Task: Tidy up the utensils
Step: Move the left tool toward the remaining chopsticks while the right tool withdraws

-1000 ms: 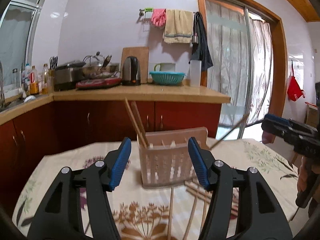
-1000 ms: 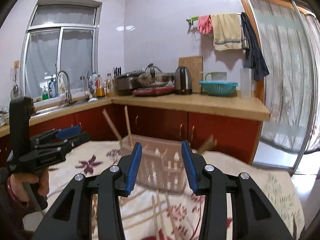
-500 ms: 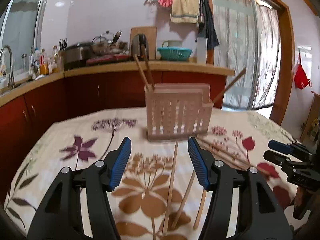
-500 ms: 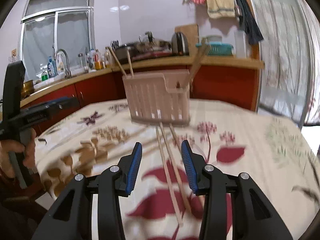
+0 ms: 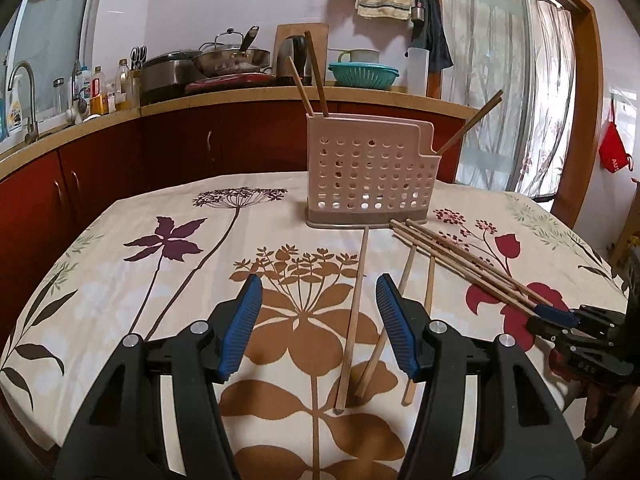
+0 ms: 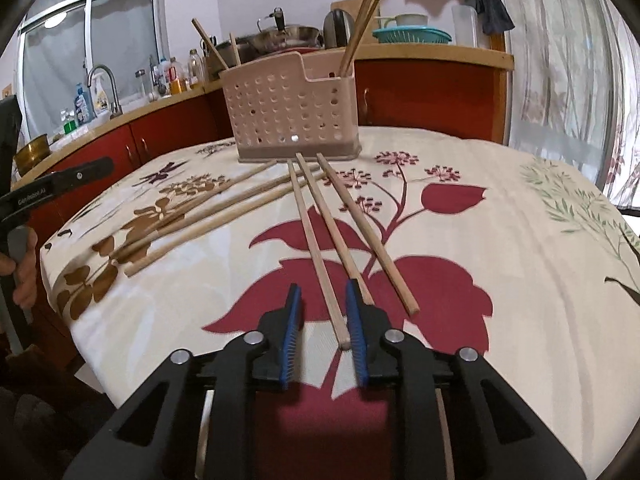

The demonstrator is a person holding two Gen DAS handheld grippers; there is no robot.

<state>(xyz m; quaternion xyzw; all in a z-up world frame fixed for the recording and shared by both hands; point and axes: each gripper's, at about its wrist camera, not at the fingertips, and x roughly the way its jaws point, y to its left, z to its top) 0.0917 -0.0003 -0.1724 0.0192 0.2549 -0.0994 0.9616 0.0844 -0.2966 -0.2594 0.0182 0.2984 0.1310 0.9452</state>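
My right gripper is closing, its jaws narrow around the near end of one chopstick on the counter, not yet pinching it. My left gripper hangs half open and empty above three loose chopsticks. The utensil holder stands straight ahead of both.

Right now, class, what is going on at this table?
A person holds a gripper in each hand and is sorting chopsticks into the holder, which already has four standing in it. The right gripper is closing around the near end of one chopstick lying on the tablecloth, with two more beside it. The left gripper is open over three lighter chopsticks, gripping nothing.
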